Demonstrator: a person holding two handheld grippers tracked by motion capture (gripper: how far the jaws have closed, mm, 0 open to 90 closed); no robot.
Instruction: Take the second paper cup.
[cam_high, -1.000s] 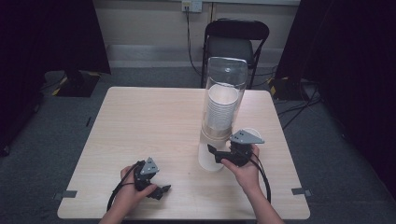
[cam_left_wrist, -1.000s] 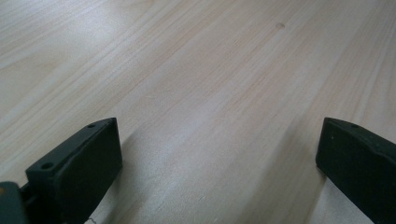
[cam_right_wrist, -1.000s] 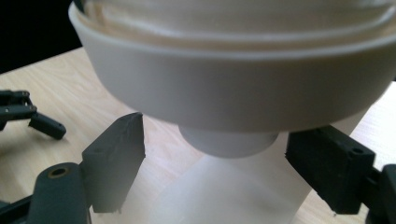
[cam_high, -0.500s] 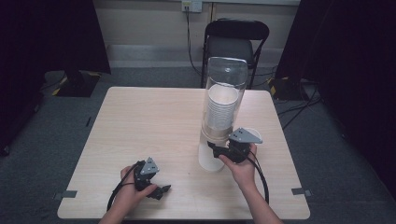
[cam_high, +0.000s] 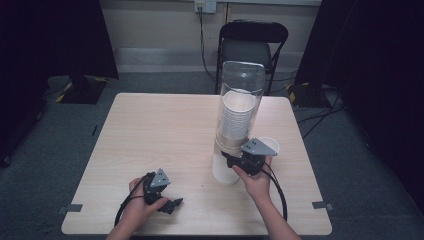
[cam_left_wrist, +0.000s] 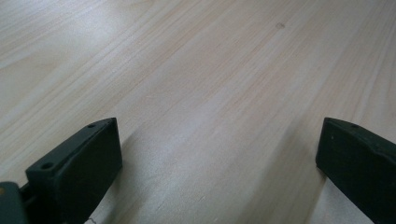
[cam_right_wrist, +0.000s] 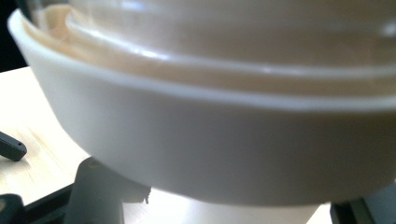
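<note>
A tall clear dispenser tube (cam_high: 242, 85) stands on the table and holds a stack of white paper cups (cam_high: 237, 116). The lowest cup (cam_high: 221, 172) pokes out under its cream collar (cam_right_wrist: 210, 140). My right gripper (cam_high: 234, 163) reaches in from the right at that cup. Its jaws have just been closing and now press on the cup (cam_right_wrist: 243, 212) from both sides. My left gripper (cam_high: 172, 204) rests on the wood near the front edge. It is open, with bare tabletop between its jaws (cam_left_wrist: 219, 158).
Another white cup (cam_high: 271, 145) stands just right of the dispenser, behind my right hand. A black folding chair (cam_high: 252, 45) sits beyond the far edge of the table (cam_high: 160, 130). Cables trail from both grippers toward the front edge.
The right gripper's jaws have come together on the cup under the dispenser, and the hand has edged slightly toward it. The left hand and gripper have not moved.
</note>
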